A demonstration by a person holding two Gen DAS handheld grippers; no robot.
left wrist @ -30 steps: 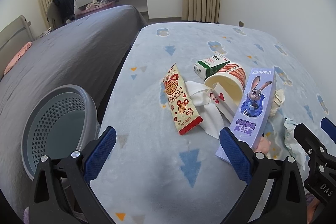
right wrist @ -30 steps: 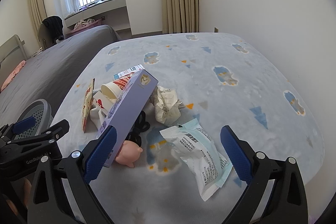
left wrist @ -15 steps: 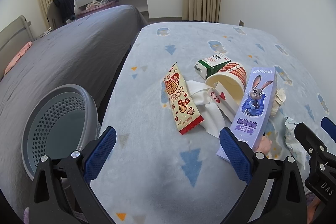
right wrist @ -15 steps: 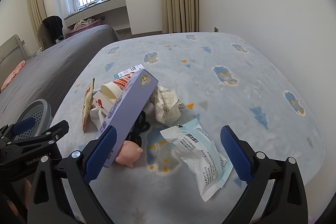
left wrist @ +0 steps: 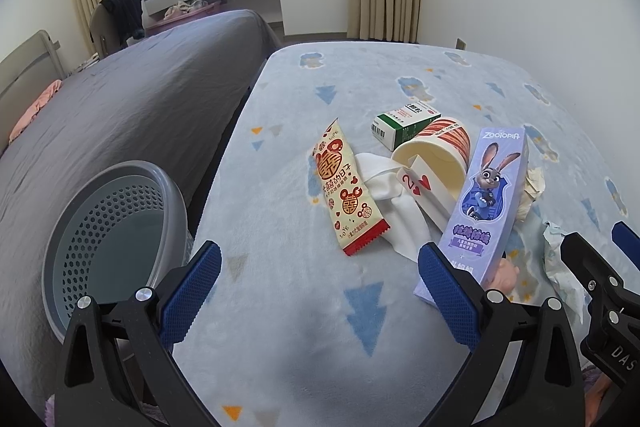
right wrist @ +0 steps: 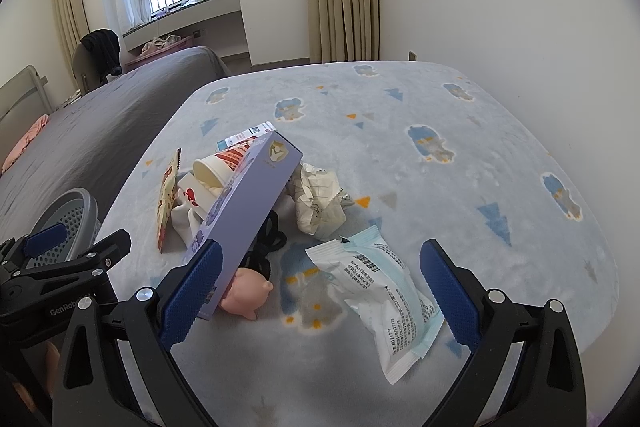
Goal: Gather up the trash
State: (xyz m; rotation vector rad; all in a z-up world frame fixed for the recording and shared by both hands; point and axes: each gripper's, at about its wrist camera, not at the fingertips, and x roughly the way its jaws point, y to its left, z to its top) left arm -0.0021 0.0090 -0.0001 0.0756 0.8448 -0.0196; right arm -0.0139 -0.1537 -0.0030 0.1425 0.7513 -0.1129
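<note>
Trash lies in a pile on the light blue bed cover [left wrist: 400, 75]: a red-and-cream snack wrapper [left wrist: 346, 189], a paper cup [left wrist: 434, 155] on its side, a green-white box [left wrist: 404, 123], a purple Zootopia box [left wrist: 486, 205] leaning on the heap, crumpled paper [right wrist: 318, 201] and a white-teal packet [right wrist: 390, 301]. My left gripper [left wrist: 320, 291] is open over bare cover in front of the wrapper. In the right wrist view my right gripper [right wrist: 320, 293] is open just short of the packet, its left pad beside the purple box [right wrist: 244, 211].
A grey perforated bin [left wrist: 108, 239] stands on the floor at the bed's left edge. A grey bed [left wrist: 132, 99] runs alongside. A white cloth [left wrist: 396, 199], a pink toy [right wrist: 248, 293] and a black cord [right wrist: 266, 241] lie in the pile. A wall borders the right.
Both grippers stay open and nearly still. The view has crept very slightly; nothing was taken hold of.
</note>
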